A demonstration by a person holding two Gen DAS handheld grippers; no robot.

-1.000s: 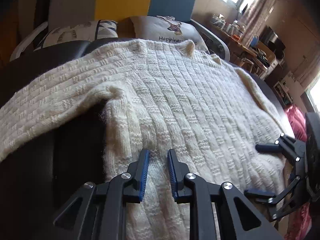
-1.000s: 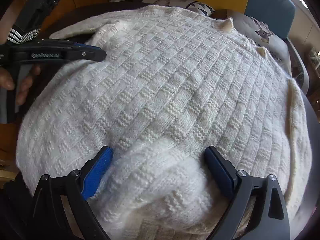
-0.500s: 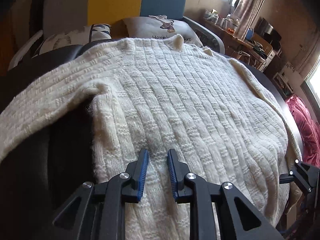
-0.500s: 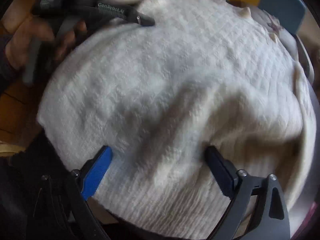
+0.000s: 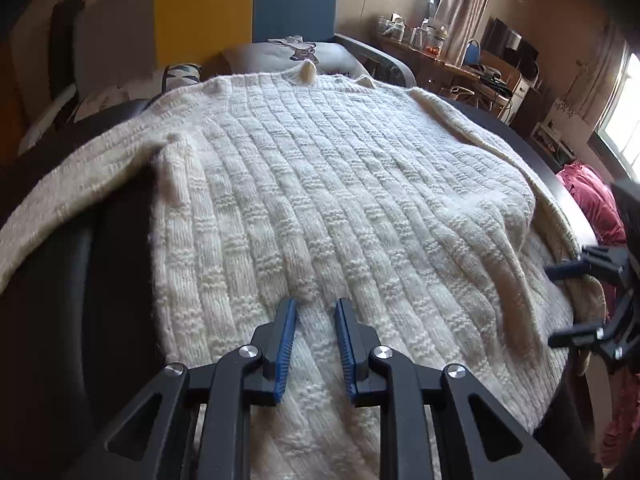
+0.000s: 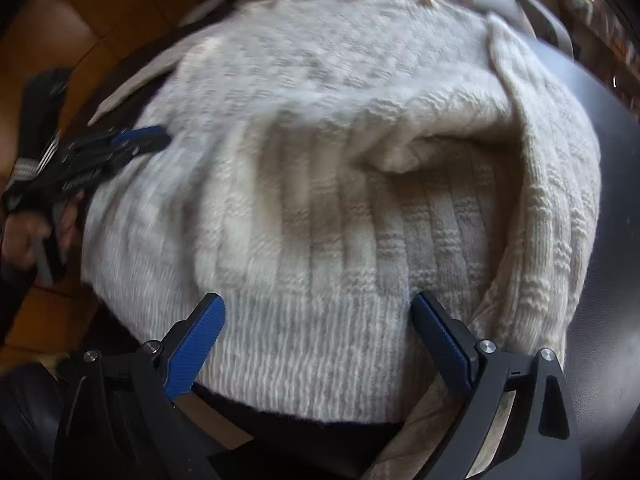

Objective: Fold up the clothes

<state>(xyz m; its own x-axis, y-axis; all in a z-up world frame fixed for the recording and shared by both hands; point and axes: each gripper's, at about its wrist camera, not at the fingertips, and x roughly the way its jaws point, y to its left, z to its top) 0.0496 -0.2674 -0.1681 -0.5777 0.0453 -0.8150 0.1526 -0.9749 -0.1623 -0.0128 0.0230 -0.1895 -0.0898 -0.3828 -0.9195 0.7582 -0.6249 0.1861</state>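
Garment: we saw a cream basket-weave knit sweater (image 5: 340, 200) spread flat across a dark round bench (image 6: 608, 168), collar at the far side and ribbed hem at the near edge.
Left sleeve region: one sleeve (image 5: 80, 188) ran outward across the dark surface on the left of the left wrist view.
Right side of garment: we noted the fabric there bunched into a raised fold (image 6: 400, 152), with the sweater edge rolled over along the right.
Left gripper: the left gripper (image 5: 316, 312) sat low over the hem area; we saw its jaws narrowed to a small gap with a pinch of knit rising between the blue pads, so we read it as clamped on the sweater.
Right gripper: the right gripper (image 6: 316, 312) stood at the ribbed hem; we found its jaws spread wide, with the hem band lying between them and not clamped.
Background: we observed cushions (image 5: 296, 52) beyond the collar and a red cloth (image 5: 592, 200) past the right edge of the bench.
Image quality: the right wrist view was motion-blurred.
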